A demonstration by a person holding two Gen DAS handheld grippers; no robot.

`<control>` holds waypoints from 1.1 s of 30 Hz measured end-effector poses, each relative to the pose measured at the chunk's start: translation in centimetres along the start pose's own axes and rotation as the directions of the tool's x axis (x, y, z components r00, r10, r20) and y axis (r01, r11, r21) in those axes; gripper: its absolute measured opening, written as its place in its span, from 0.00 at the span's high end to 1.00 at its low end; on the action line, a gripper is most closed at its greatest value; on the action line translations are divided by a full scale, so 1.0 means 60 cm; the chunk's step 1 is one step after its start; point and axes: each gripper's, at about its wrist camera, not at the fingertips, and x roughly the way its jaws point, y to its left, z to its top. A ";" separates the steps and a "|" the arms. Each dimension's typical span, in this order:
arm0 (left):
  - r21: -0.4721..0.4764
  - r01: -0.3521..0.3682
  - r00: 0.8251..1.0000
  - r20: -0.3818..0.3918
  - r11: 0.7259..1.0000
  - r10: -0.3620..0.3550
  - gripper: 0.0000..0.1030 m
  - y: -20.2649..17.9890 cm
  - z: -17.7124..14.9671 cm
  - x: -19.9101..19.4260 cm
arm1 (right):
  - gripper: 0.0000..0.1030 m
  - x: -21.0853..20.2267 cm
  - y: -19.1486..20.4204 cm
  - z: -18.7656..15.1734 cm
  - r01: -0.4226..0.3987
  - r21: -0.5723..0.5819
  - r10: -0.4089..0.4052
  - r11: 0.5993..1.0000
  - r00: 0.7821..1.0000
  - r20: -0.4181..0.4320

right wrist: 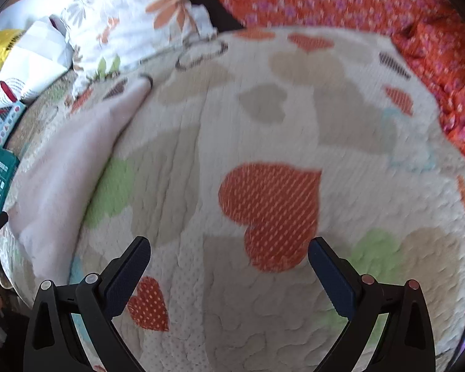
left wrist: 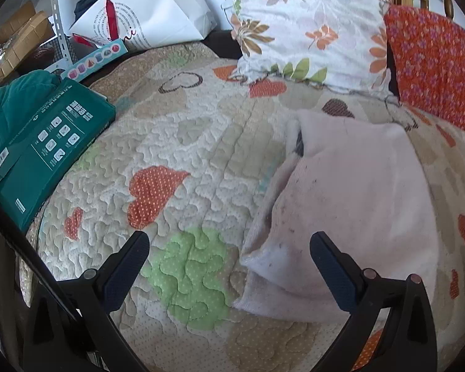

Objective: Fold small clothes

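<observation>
A small pale pink garment (left wrist: 350, 198) lies folded on the quilted heart-pattern bedspread (left wrist: 183, 142). My left gripper (left wrist: 229, 245) is open and empty, hovering above the quilt with its right finger over the garment's near left corner. In the right wrist view the same pink garment (right wrist: 68, 167) lies at the far left. My right gripper (right wrist: 229, 248) is open and empty above bare quilt (right wrist: 294, 117), well to the right of the garment. That view is motion-blurred.
A green box (left wrist: 46, 142) and a teal cloth (left wrist: 12, 105) sit at the bed's left edge. A floral pillow (left wrist: 307, 24), an orange floral cloth (left wrist: 434, 68) and a white paper bag (left wrist: 158, 9) line the far side.
</observation>
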 end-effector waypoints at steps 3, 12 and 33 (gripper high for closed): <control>-0.004 -0.002 1.000 -0.022 1.000 0.002 0.00 0.002 -0.002 0.009 | 0.00 0.021 0.008 -0.010 0.040 -0.017 -0.041 0.999 0.999 -0.027; -0.021 0.001 1.000 -0.028 1.000 -0.002 0.00 0.014 0.001 0.008 | 0.09 0.023 0.036 -0.015 0.125 -0.052 -0.125 0.991 0.992 0.010; -0.276 0.330 0.894 -0.216 0.903 -0.392 0.58 0.027 0.002 0.099 | 0.72 0.076 0.222 0.001 -0.507 0.074 0.512 0.859 0.850 -0.122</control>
